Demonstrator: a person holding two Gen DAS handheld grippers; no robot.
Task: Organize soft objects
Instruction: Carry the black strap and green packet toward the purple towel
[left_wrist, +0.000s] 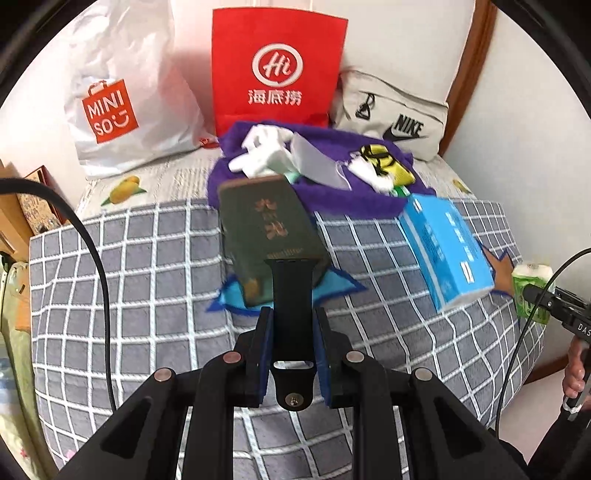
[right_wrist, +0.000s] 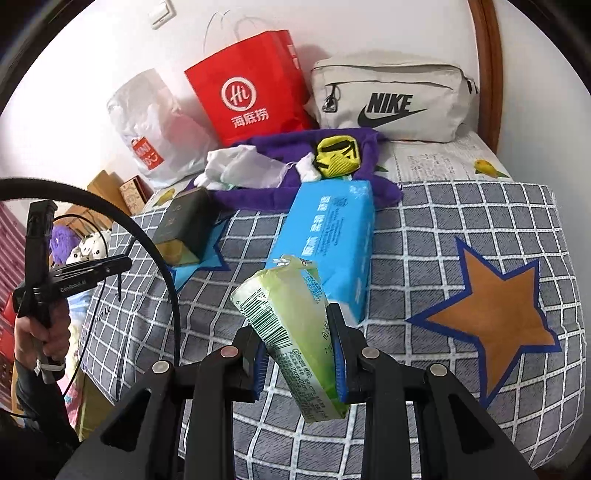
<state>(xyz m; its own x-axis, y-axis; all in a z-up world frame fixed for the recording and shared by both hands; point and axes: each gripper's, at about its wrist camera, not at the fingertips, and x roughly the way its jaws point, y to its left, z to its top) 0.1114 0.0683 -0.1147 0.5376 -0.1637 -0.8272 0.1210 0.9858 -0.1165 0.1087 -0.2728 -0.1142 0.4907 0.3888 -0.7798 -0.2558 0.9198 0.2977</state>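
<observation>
The left gripper (left_wrist: 291, 321) is clamped on a black watch strap (left_wrist: 292, 299), held above the checked blanket (left_wrist: 147, 266). The right gripper (right_wrist: 295, 343) pinches a green tissue pack (right_wrist: 295, 332). Behind, a purple cloth (right_wrist: 280, 184) carries a yellow-black item (right_wrist: 338, 155), perhaps a mask, and white cloths (right_wrist: 240, 166). A blue tissue pack (right_wrist: 328, 236) lies beside it.
</observation>
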